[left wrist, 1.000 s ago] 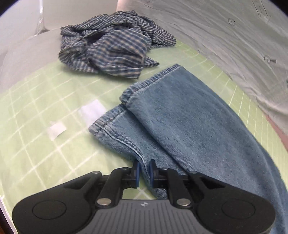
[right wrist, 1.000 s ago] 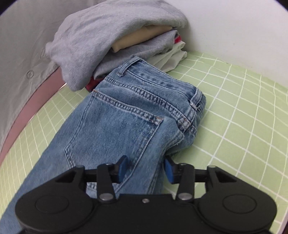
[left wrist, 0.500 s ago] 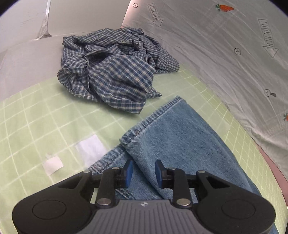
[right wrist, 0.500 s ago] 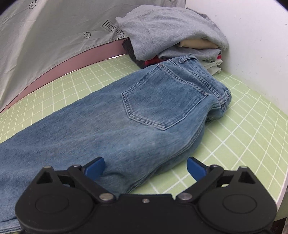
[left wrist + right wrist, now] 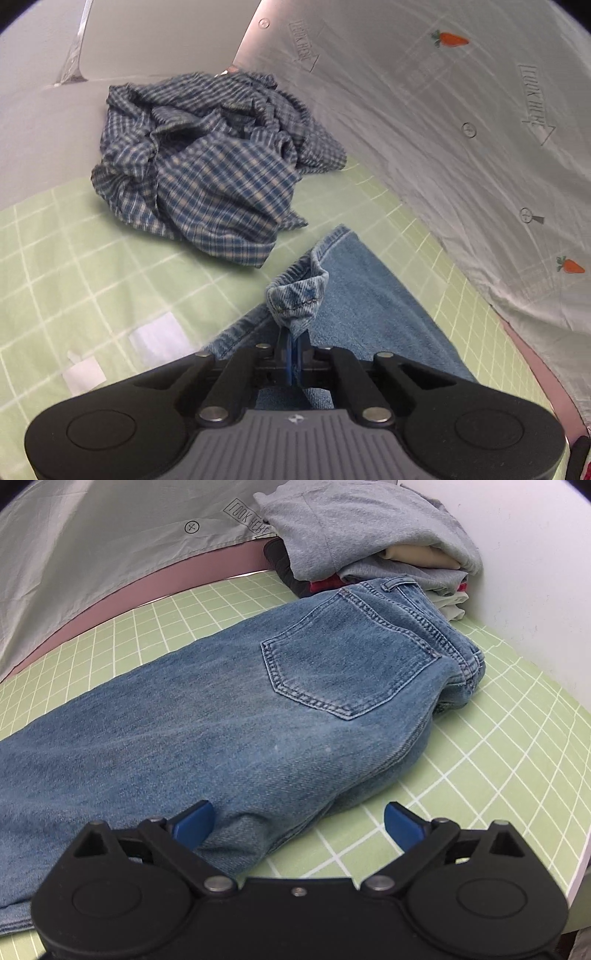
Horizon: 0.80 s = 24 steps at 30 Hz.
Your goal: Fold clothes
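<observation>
Pinching the jeans [image 5: 373, 314] by a leg hem, our left gripper [image 5: 293, 347] has its jaws clamped on the cloth. Our right gripper [image 5: 299, 821] has its jaws wide apart at the jeans' near edge. The jeans lie on the green mat [image 5: 498, 746], between the checked shirt [image 5: 207, 173] and the folded pile [image 5: 369, 539].

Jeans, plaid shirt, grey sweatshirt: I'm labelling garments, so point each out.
jeans [image 5: 229, 716], right wrist view, on the seat beside the back pocket
plaid shirt [image 5: 221, 177], left wrist view, on its crumpled middle
grey sweatshirt [image 5: 354, 520], right wrist view, atop the pile
</observation>
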### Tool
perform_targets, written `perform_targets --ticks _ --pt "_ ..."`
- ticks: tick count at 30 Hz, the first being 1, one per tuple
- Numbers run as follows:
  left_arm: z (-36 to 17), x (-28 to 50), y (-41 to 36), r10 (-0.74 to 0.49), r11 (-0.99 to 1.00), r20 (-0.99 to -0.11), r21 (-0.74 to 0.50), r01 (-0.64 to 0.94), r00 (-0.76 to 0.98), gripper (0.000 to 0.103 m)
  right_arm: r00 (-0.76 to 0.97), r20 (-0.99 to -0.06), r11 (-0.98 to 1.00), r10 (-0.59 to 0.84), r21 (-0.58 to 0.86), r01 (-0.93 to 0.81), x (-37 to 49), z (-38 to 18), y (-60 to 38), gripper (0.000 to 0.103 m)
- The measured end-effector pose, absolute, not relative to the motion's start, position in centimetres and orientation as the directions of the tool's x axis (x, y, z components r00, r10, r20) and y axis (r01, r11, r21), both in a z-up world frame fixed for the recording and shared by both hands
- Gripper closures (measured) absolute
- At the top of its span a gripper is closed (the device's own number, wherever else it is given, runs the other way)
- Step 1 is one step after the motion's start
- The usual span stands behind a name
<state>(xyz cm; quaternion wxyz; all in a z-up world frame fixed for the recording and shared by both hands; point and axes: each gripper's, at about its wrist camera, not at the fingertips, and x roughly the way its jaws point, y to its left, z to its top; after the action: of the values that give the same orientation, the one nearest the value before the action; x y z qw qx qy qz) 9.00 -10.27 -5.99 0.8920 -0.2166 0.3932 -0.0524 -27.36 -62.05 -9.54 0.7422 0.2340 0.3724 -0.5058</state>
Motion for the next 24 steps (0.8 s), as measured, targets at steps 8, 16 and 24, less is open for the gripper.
perform_targets --ticks 8,16,24 --pt "-6.0 5.9 -7.7 -0.192 0.906 -0.708 -0.393 -0.154 0.680 0.099 0.216 -0.780 0.404 -0.587 -0.051 0.913 -27.8 -9.4 -61.6 0.003" --pt "-10.7 5.8 -7.4 -0.143 0.914 -0.791 -0.336 -0.228 0.595 0.095 0.234 -0.761 0.459 -0.606 -0.094 0.883 -28.3 -8.3 -60.1 0.003" --pt "-10.6 6.0 -8.0 -0.128 0.935 -0.805 -0.292 -0.200 0.579 0.095 0.227 -0.784 0.609 -0.578 -0.230 0.759 -26.6 -10.4 -57.2 0.003"
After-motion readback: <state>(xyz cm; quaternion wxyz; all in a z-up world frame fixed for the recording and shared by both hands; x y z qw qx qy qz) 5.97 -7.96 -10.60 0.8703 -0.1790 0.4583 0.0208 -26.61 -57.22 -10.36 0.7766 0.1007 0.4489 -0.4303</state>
